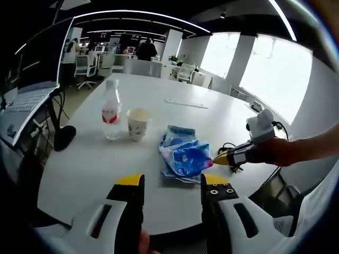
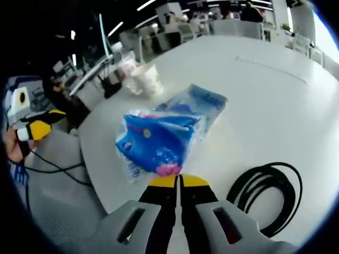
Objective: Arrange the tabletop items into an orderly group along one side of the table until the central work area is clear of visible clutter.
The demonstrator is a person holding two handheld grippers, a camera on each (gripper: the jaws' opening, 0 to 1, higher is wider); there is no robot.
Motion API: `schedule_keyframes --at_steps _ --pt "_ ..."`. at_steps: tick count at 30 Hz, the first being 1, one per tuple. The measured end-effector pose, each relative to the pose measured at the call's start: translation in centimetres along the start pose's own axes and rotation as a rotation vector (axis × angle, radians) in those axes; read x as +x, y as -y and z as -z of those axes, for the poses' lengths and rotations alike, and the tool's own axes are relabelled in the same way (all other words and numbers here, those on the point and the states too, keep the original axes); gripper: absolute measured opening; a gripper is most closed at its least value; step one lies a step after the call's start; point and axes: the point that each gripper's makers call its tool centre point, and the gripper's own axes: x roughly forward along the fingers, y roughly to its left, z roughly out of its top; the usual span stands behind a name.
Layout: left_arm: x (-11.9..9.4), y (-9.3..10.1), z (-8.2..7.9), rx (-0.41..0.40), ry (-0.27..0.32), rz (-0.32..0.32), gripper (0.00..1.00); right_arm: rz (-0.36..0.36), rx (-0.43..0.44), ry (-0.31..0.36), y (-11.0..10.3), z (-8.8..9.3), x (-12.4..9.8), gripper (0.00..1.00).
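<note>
Risk: the right tongs [image 2: 179, 182], jaws together at the near edge of the soft blue pack [image 2: 159, 138], may slip off the film or drag it toward the cable [image 2: 267, 196]. Position, left to right on the counter [image 1: 79, 174]: bottle [image 1: 111, 110], cup [image 1: 138, 123], pack, right tongs touching it. Left tongs [image 1: 172, 185]: jaws apart, near, holding nothing.

Table [image 1: 212, 114] far side's wide open, just a thin strip [image 1: 185, 103] lying there. Near edge is crowded tho: bottle [image 1: 111, 109] + paper cup [image 1: 138, 123] side by side, blue packet [image 1: 185, 154] next, black cable coil [image 2: 267, 194] by the right edge.
</note>
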Motion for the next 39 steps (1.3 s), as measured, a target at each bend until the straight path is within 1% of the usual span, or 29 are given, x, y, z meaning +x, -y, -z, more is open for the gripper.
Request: schedule_keyframes --at_steps 6,9,12,17,21,26,29,31,34,37,39 --pt "0.0 0.0 -0.1 -0.001 0.002 0.0 0.41 -0.018 -0.005 -0.011 -0.8 0.7 -0.1 0.0" --pt "0.0 -0.1 -0.1 -0.002 0.003 -0.003 0.41 -0.012 -0.007 -0.011 -0.5 0.7 -0.2 0.0" --pt "-0.2 -0.2 -0.1 -0.002 0.004 -0.005 0.41 -0.005 0.011 0.004 0.1 0.3 -0.3 0.02" --pt "-0.3 -0.3 0.0 -0.005 0.003 -0.008 0.41 0.003 0.011 0.011 0.7 -0.3 -0.4 0.08" --pt "-0.3 -0.2 0.0 -0.004 0.005 -0.006 0.41 0.007 0.03 0.02 1.0 -0.8 -0.5 0.11" --pt "-0.3 -0.1 0.0 -0.002 0.004 -0.005 0.41 -0.005 0.067 0.032 0.9 -1.5 -0.2 0.18" --pt "-0.3 -0.1 0.0 -0.003 0.004 -0.006 0.41 -0.004 0.066 0.04 0.6 -2.0 0.1 0.18" --pt "-0.3 -0.1 0.0 -0.005 0.004 -0.006 0.41 0.002 0.066 0.039 0.7 -2.2 0.4 0.19" --pt "-0.4 -0.1 0.0 -0.002 0.004 -0.007 0.42 0.02 0.088 0.044 1.2 -2.7 0.8 0.18" --pt "-0.5 -0.2 0.0 -0.003 0.005 -0.01 0.41 0.035 0.118 0.035 1.6 -2.7 1.3 0.17" --pt "-0.5 -0.3 -0.1 -0.002 0.006 -0.011 0.41 0.047 0.135 0.017 1.9 -2.4 1.6 0.16"
